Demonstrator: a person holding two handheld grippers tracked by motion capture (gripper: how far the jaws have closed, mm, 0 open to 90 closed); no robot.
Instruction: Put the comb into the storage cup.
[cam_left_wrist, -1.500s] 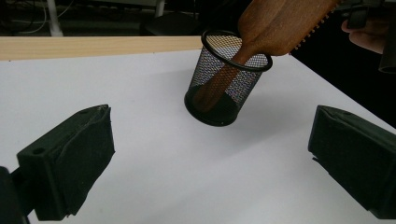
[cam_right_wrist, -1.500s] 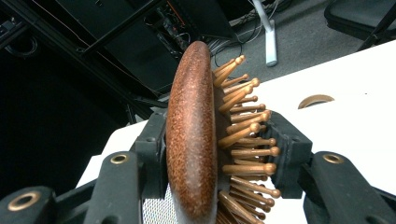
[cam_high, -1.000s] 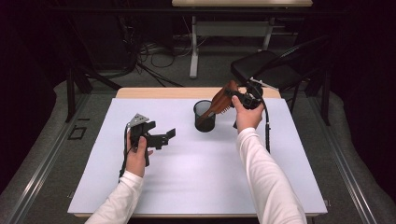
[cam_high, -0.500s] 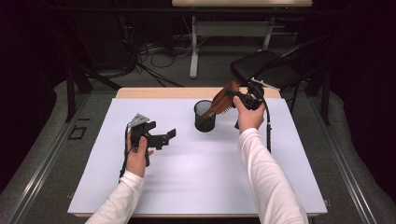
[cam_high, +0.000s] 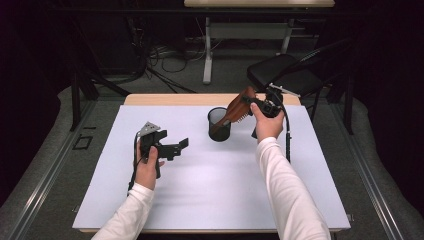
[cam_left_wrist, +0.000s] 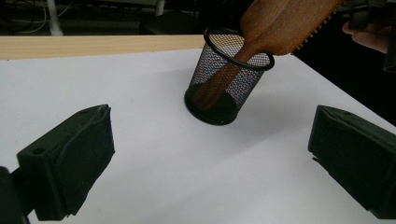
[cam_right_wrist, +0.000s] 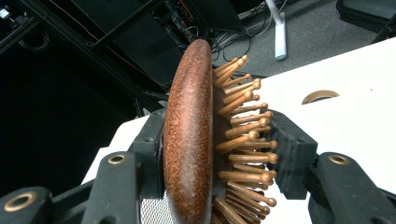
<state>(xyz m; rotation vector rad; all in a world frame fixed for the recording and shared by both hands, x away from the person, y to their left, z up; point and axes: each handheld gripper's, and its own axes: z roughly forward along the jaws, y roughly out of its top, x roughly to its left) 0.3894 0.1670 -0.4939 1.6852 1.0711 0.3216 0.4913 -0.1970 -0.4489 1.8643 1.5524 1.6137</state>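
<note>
wooden hairbrush (cam_high: 239, 109) in a black mesh cup (cam_high: 219, 124)
brown paddle brush with wooden pins leans up to the right, its handle down inside the round upright cup, just above the centre of the high view on the white table

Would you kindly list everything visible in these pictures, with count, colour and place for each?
Brown wooden paddle hairbrush: one, reddish brown with wooden pins, handle down inside the cup, head leaning out towards the right claw.
Black wire-mesh cup: one, black, on the sheet near the table's far middle, tilted in the left gripper view.
White sheet: one, white, covering most of the table.
Wooden table: one, pale wood, its far edge bare.
Black chair: one, black, on the floor beyond the table, at right.
Left claw: one, black, jaws open and empty, above the sheet at left.
Right claw: one, black, shut on the hairbrush head.
</note>
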